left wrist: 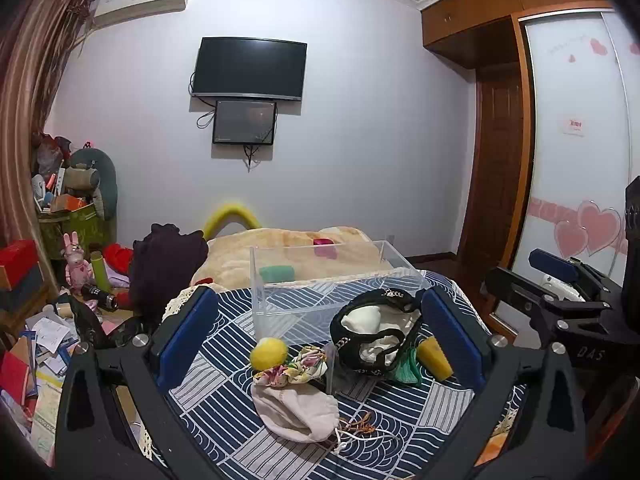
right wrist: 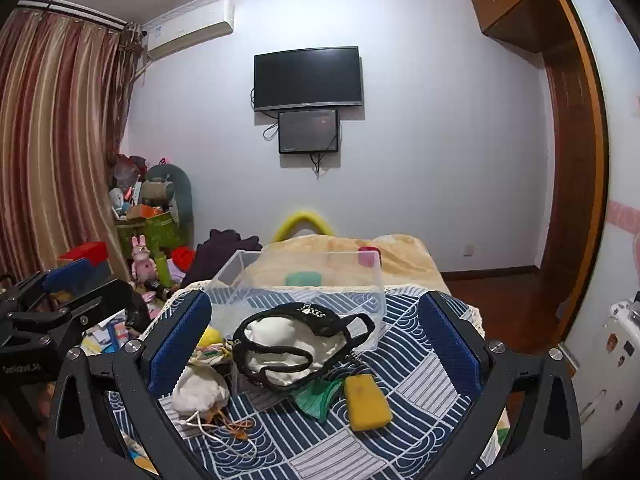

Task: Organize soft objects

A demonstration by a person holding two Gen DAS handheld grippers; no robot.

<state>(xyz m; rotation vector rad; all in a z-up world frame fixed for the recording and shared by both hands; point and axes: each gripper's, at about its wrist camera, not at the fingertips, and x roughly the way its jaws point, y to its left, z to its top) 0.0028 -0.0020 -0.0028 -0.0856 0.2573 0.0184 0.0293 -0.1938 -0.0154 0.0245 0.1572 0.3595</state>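
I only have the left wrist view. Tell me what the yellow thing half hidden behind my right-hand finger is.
Observer: A yellow sponge, a whole rectangular block lying flat on the patterned cloth.
Operator: Report the other gripper's jaws.
Observer: The right gripper is wide open and grips nothing.
Operator: Say what stands off to the right of the bed.
Observer: A white appliance with small stickers on its front.
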